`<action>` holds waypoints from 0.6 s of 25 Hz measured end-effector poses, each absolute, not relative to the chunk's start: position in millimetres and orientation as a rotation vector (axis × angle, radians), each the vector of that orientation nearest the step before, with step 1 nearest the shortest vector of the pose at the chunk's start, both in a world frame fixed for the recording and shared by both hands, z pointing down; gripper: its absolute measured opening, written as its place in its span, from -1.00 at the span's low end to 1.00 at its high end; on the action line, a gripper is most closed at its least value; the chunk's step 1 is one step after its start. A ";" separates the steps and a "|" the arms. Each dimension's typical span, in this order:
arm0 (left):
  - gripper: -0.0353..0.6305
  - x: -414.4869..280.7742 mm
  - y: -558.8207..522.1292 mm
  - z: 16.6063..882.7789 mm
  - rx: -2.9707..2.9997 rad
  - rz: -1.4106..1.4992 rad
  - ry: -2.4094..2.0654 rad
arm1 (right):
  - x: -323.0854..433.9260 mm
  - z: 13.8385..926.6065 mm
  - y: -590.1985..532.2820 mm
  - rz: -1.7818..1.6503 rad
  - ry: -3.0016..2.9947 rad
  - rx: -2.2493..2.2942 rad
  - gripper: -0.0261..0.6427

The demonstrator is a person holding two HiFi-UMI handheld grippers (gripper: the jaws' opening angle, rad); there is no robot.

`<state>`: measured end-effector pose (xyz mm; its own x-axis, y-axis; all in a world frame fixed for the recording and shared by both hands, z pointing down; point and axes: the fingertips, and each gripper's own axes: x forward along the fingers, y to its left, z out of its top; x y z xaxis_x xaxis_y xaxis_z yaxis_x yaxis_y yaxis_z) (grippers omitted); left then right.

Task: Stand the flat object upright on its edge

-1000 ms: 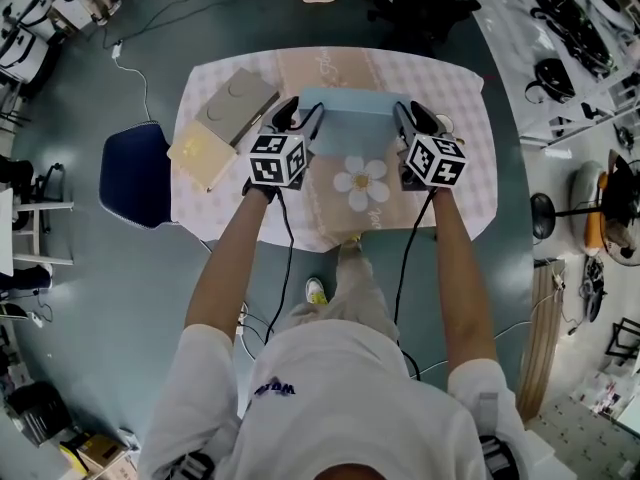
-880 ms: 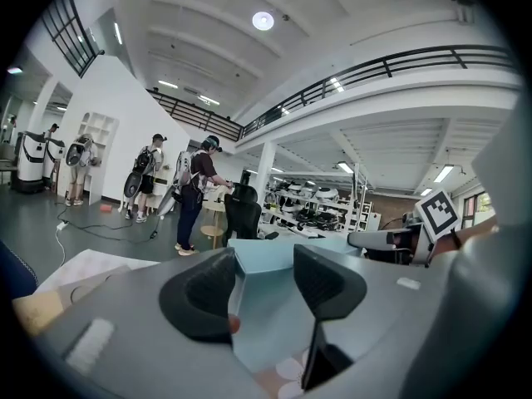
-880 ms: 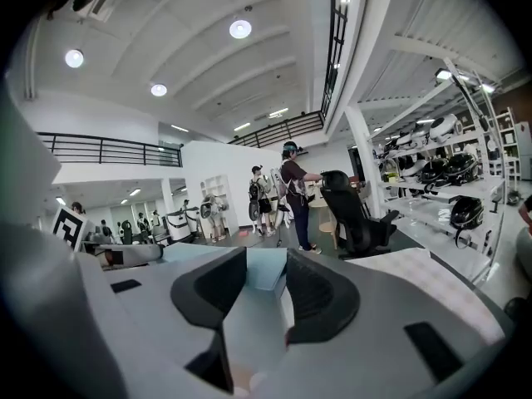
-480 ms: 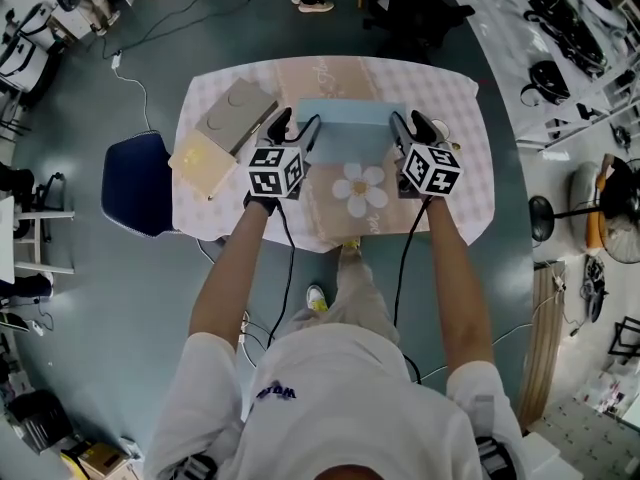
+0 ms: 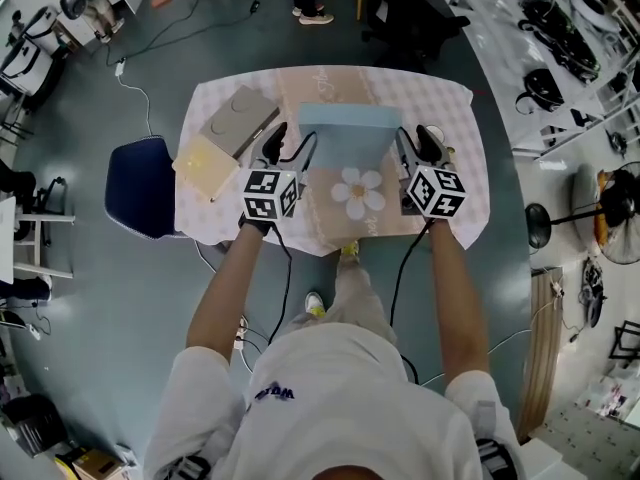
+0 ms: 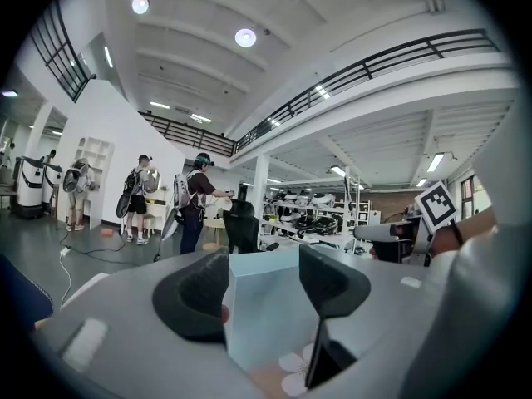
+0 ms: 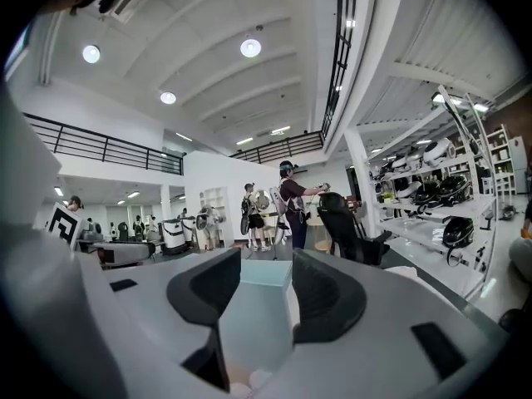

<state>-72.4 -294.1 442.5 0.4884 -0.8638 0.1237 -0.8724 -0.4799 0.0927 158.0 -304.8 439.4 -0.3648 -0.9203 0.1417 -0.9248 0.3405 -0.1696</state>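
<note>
The flat object is a light blue box standing upright on its edge in the middle of the cloth-covered table. My left gripper hangs just off the box's left end and my right gripper just off its right end. Both have just been opening and neither touches the box. In the left gripper view the box shows beyond the parted jaws of the left gripper, with nothing pressed between the pads. The right gripper view gives the same picture of the box past the right gripper.
A grey flat case and a yellowish book lie at the table's left end. A white flower print marks the cloth in front of the box. A blue chair stands left of the table. People stand beyond it.
Both grippers have drawn back toward the person and risen off the box's ends. The box, held at its ends before, now stands alone on its edge.
</note>
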 end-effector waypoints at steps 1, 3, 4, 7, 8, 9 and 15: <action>-0.10 -71.1 -283.0 438.6 2.610 0.101 -1.517 | 156.8 434.1 -295.4 0.330 -2.566 1.754 -0.33; -0.10 -67.7 -259.2 431.7 2.671 0.141 -1.526 | 155.6 423.4 -272.4 0.286 -2.585 1.752 -0.35; -0.11 -67.0 -247.1 428.0 2.698 0.154 -1.539 | 155.1 418.8 -259.1 0.256 -2.588 1.757 -0.36; -0.18 -71.0 -213.9 415.5 2.735 0.136 -1.602 | 149.2 410.5 -218.1 0.167 -2.585 1.768 -0.39; -0.18 -72.9 -203.4 410.4 2.737 0.118 -1.619 | 145.8 408.6 -205.6 0.148 -2.588 1.763 -0.39; -0.18 -75.1 -192.7 404.7 2.737 0.097 -1.634 | 142.8 405.9 -193.9 0.132 -2.593 1.759 -0.39; -0.26 -111.0 -118.0 388.1 2.655 0.012 -1.780 | 143.3 380.4 -136.0 0.101 -2.637 1.797 -0.51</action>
